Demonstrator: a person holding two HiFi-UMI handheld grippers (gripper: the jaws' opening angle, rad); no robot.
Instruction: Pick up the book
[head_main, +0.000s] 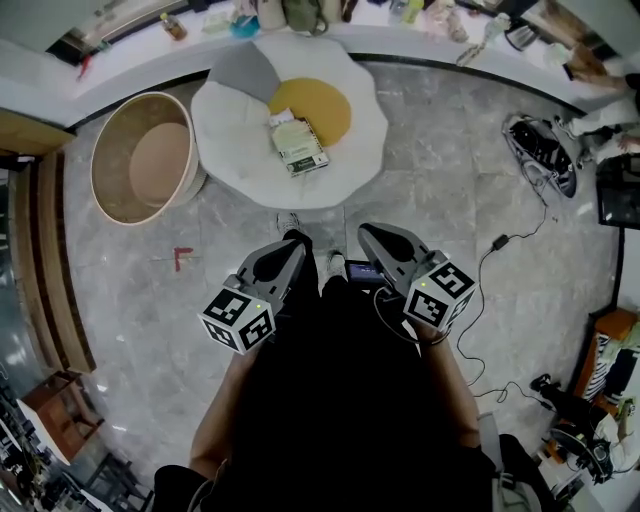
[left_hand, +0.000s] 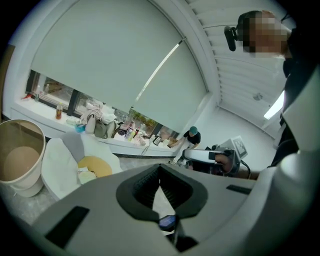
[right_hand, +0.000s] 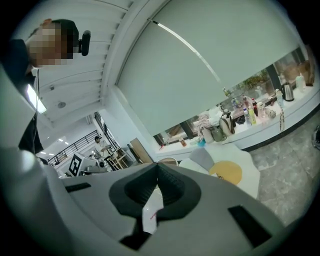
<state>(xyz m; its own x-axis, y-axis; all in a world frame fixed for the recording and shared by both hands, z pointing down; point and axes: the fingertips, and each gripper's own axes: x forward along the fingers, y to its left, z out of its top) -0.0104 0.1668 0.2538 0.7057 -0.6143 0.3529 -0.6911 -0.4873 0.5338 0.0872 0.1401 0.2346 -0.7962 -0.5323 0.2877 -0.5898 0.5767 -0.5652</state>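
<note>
- Book (head_main: 298, 145) lies flat on the white pouf (head_main: 235, 140), about the middle of its top. One corner overlaps the edge of the yellow disc (head_main: 318, 108) set into the pouf. Nothing rests on the book.
- Book's long axis runs roughly from the pouf's near rim toward its far rim. The near end is skewed a little to the right.
- Left claw (head_main: 293, 244): closed tight, pads meeting at the tip in the left gripper view, nothing between them. It is held over bare floor (head_main: 150, 270), short of the pouf's near rim and well apart from the book.
- Right claw (head_main: 368, 236): also closed and empty in the right gripper view. It too is short of the pouf's near rim, but off toward the rim's right end.
- Key relation: the book lies straight ahead of the left claw, across the pouf's near rim. From the right claw it lies ahead and to the left. The left claw is judged slightly nearer and better lined up with the book's long axis.
- Judgement: pickup not yet begun; this reads as the approach. Whichever claw goes in must first open. A flat book on a probably soft top likely wants one jaw worked under an edge, and the near short edge is the one facing the claws.
- Round basket (head_main: 140, 160) stands just beside the pouf's left rim. A grey cushion (head_main: 245, 72) sits on the pouf's far-left part. Neither lies between claws and book.
</note>
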